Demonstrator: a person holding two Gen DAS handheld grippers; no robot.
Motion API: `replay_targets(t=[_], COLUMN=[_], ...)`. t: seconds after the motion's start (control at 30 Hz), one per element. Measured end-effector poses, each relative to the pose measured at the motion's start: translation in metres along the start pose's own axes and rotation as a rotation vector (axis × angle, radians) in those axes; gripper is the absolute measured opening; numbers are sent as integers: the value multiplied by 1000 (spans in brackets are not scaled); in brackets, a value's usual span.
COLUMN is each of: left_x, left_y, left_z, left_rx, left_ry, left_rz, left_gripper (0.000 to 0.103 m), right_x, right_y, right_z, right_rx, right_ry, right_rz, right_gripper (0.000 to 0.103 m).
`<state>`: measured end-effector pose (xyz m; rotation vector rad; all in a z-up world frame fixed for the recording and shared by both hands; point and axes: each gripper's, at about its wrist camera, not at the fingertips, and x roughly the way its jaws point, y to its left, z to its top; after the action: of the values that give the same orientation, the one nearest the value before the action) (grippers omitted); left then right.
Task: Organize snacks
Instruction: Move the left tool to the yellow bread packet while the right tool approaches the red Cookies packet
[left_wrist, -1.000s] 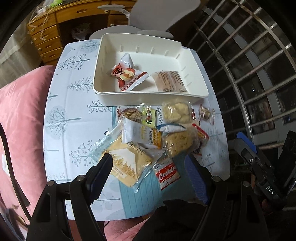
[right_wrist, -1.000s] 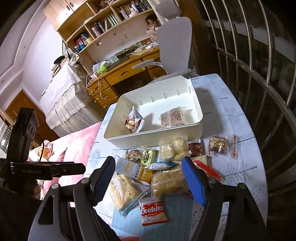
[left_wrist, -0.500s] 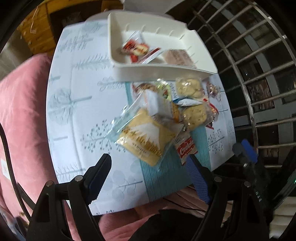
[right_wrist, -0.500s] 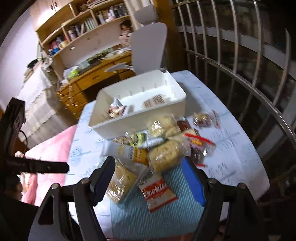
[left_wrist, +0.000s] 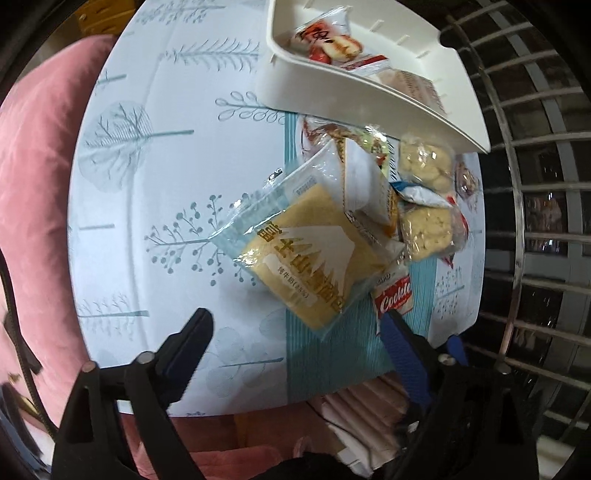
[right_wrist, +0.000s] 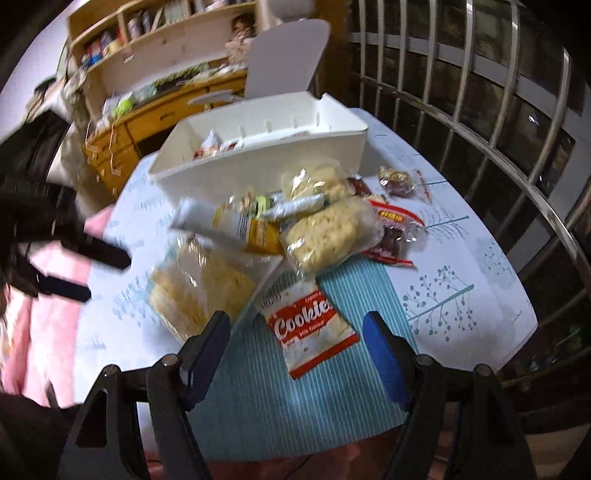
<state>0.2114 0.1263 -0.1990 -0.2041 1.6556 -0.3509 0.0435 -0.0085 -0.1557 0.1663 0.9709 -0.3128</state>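
left gripper (left_wrist: 295, 328) jaws opening, nothing between them, yellow cake pack (left_wrist: 303, 254) just ahead, right gripper (right_wrist: 295, 332) spread wide and empty, Cookies packet (right_wrist: 310, 325) right between its fingertips, untouched

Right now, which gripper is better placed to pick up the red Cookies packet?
The right gripper, probably. Its open jaws already frame the Cookies packet. The left gripper, its jaws opening, is lined up with the big yellow cake pack instead.
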Motion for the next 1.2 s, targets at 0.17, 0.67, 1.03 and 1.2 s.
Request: replay_targets(t=[0.17,0.67,1.03,1.2], left_x=[24,82,111,131], left_y=[4,8,-9,-31], left_z=[10,26,35,45], left_rx=[-105,-364,-414,-423], left_ry=[10,28,25,23], left_rz=[7,32,76,86], left_gripper=[94,99,102,103], right_x=[21,71,87,88], right_y=[5,-3,-6,-9], right_z=[-10,-9,-8,-8], right_rx=[-81,-275,-351,-378], right_ry=[45,90,143,142], right_rz=[6,97,175,209], right_gripper=[75,75,75,75])
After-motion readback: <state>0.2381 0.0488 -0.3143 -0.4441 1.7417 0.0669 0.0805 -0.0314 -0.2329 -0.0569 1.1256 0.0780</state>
